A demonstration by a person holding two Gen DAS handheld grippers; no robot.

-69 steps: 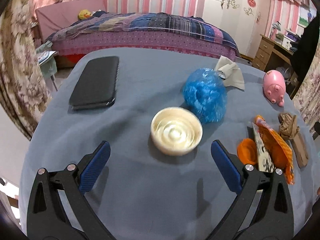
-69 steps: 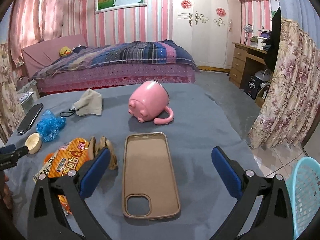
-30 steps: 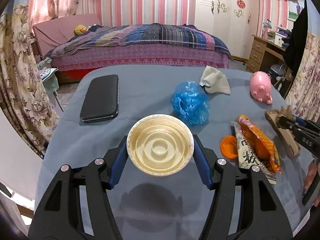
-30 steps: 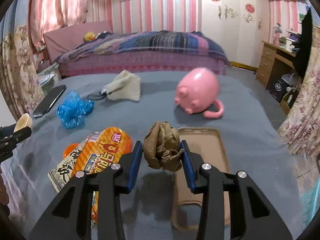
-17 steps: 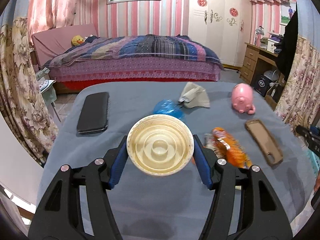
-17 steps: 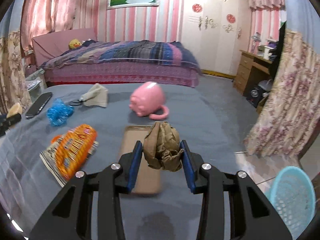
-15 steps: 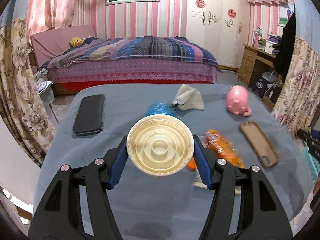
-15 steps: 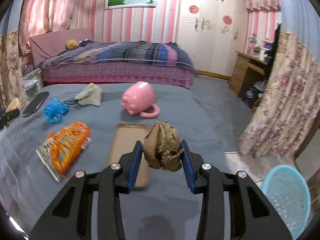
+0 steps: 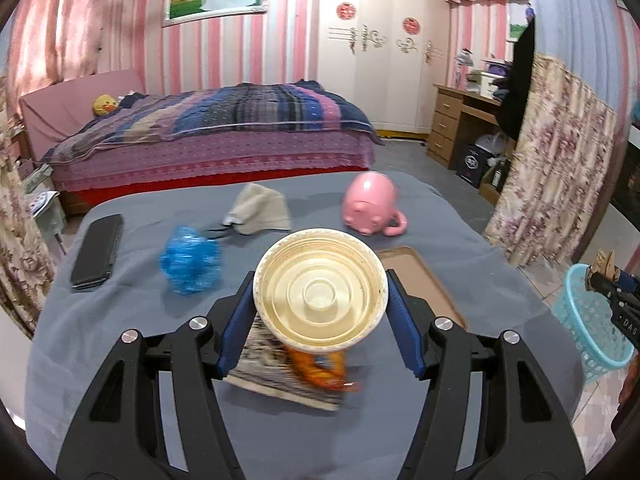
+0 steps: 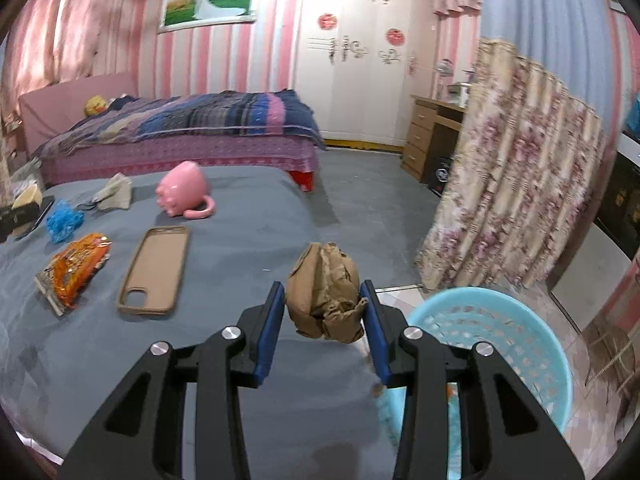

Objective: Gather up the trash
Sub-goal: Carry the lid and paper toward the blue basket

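In our left tongs (image 9: 321, 312) we hold a cream plastic lid (image 9: 321, 291), and both blue pads press on its rim from the two sides. The lid faces us with its ringed inner side. Under the lid and a little behind it, an orange snack wrapper (image 9: 320, 364) lies on a printed paper packet (image 9: 276, 376) on the grey table (image 9: 120, 344). To the left of the tongs and further away we see a crumpled blue plastic bag (image 9: 191, 261), and far to the left a black phone (image 9: 97, 253). To the right of the lid lies a brown phone case (image 9: 420, 284), partly hidden by the right finger. Behind the lid are a beige cloth (image 9: 260, 210) and a pink pig mug (image 9: 372, 204) lying on its side.

Our right tongs (image 10: 324, 320) are closed on a crumpled brown paper ball (image 10: 325, 297), which sits between the two blue pads. Just to the right of these tongs, and lower, stands a light blue basket (image 10: 500, 328) on the floor, close to the table edge. The paper ball is beside the basket rim; we cannot tell if it is already over the opening. In the left view the same basket (image 9: 588, 316) appears far to the right, with the right tongs (image 9: 600, 276) at its rim.

Beyond the table there is a bed (image 10: 180, 128) with a striped blanket.
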